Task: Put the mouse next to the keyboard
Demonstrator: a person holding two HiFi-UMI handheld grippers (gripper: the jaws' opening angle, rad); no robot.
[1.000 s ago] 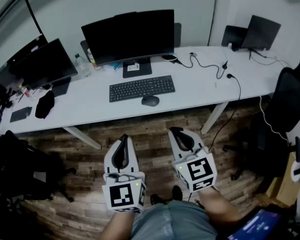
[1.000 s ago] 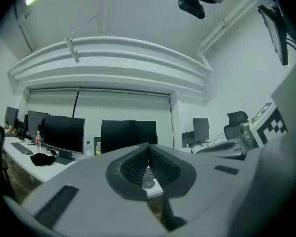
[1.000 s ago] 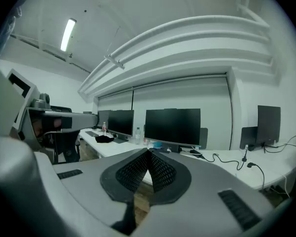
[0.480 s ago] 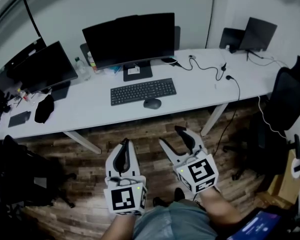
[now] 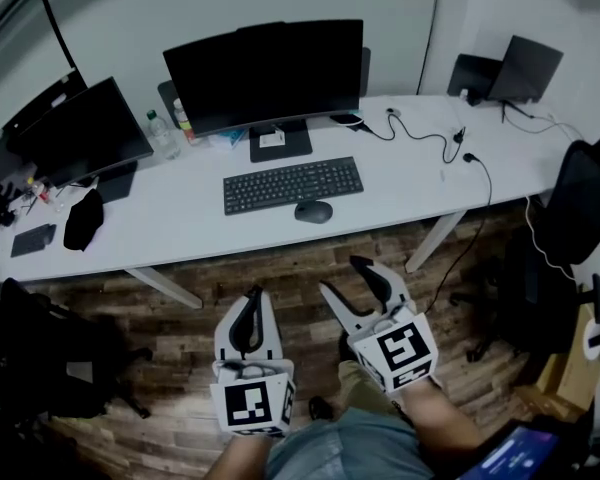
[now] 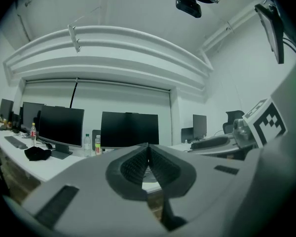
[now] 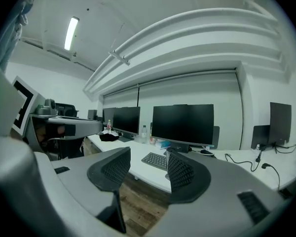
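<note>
A black mouse [image 5: 313, 211] lies on the long white desk [image 5: 180, 223], just in front of the right end of the black keyboard [image 5: 293, 184]. Both grippers hover low over the wooden floor, well short of the desk. My left gripper [image 5: 251, 296] is shut with nothing in it; in the left gripper view [image 6: 148, 147] its pads meet. To its right, my right gripper [image 5: 342, 275] stands open and empty. Between its spread pads in the right gripper view [image 7: 148, 155] I see the keyboard [image 7: 156, 160]. That view does not show the mouse.
A large monitor [image 5: 265, 73] stands behind the keyboard and another monitor [image 5: 80, 133] to the left, with a bottle [image 5: 160, 133] between them. Cables [image 5: 445, 146] trail across the desk's right part. A black chair [image 5: 585, 203] stands at the right, another at the left [image 5: 40, 353].
The right gripper's jaws went from shut to open. Both grippers have stayed over the floor, and the view has shifted slightly.
</note>
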